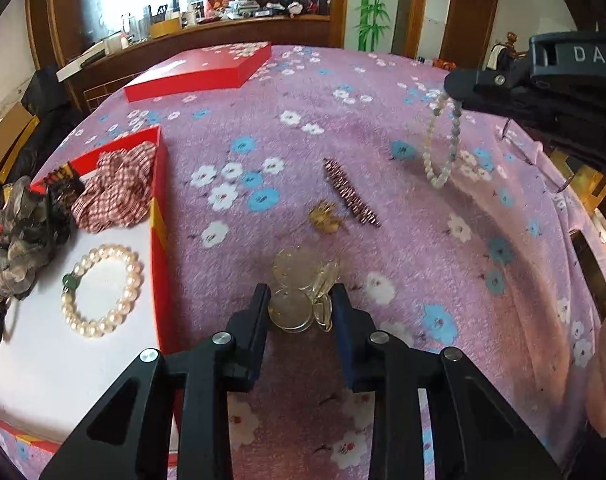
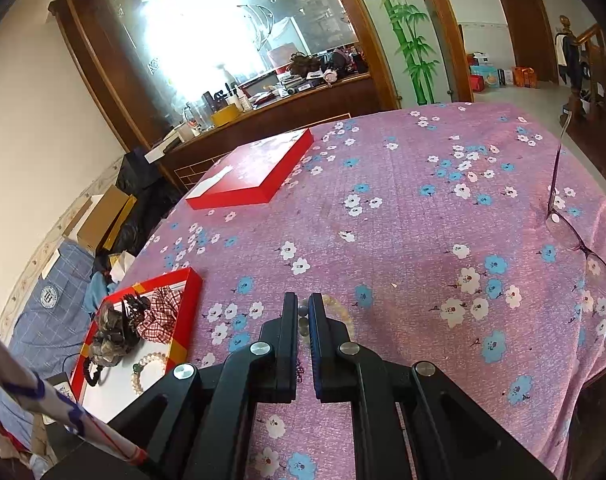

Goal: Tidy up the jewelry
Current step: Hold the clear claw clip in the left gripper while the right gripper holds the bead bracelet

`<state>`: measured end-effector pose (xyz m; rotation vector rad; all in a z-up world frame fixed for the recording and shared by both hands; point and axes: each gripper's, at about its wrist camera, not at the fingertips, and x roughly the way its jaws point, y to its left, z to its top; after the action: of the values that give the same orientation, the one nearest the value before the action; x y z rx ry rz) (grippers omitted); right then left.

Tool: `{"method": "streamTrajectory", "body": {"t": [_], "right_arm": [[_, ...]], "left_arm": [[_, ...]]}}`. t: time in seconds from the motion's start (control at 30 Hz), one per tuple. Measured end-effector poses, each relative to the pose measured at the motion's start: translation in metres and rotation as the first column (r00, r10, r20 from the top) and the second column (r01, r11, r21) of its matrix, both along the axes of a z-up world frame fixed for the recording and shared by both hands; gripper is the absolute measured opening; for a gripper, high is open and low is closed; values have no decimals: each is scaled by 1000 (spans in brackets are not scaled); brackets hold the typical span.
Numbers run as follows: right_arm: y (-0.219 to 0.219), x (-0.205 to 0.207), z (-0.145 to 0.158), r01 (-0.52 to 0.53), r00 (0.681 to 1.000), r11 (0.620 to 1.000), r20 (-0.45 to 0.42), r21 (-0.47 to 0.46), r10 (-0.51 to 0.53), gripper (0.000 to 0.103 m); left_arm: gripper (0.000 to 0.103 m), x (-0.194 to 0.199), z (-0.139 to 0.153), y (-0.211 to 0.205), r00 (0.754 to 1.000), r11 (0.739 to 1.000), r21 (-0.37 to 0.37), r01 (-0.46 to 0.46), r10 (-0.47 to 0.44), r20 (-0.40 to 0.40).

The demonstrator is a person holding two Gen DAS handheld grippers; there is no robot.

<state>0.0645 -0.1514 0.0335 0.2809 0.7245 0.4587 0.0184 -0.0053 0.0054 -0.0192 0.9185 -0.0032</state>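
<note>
My left gripper [image 1: 301, 294] is closed around a clear round-disc hair clip [image 1: 299, 286] low over the purple cloth. My right gripper [image 2: 302, 304] is shut on a pale bead bracelet [image 2: 335, 306]; in the left wrist view the bracelet [image 1: 439, 148] hangs from the right gripper [image 1: 459, 88] above the cloth. An open red tray [image 1: 159, 184] at the left holds a pearl bracelet [image 1: 103, 290], a checked scrunchie [image 1: 115, 192] and a grey scrunchie [image 1: 19, 248]. A dark glittery hair clip [image 1: 349, 192] and a gold brooch [image 1: 325, 218] lie on the cloth.
The red box lid [image 1: 207, 68] lies at the table's far left, also in the right wrist view [image 2: 255, 172]. Purple glasses [image 2: 579, 240] sit near the table's right edge. A wooden counter with clutter [image 2: 263, 96] stands behind the table.
</note>
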Motion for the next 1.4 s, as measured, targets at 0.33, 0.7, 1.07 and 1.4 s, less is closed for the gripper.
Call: {"method": "streamTrajectory", "body": {"t": [0.33,0.7,1.07,1.4], "right_arm": [[6,-4,2,-24,1000,1000,18,-1,24,6],[31,-17,1,-92,993,995,67,-38,94,6],[30,-14,-5,-87,995,995,51,-45,89,6],[32,-13,-7,-86,995,995,48,-51,89,6]], "left_arm": [[29,8,18,9,980,996,8,-87,84,181],[29,8,21,12,970,992,45,-120,107,218],[29,4,22,9,967,991,55,-123,107,229],[29,2,23,9,966,991,61,-123,105,236]]}}
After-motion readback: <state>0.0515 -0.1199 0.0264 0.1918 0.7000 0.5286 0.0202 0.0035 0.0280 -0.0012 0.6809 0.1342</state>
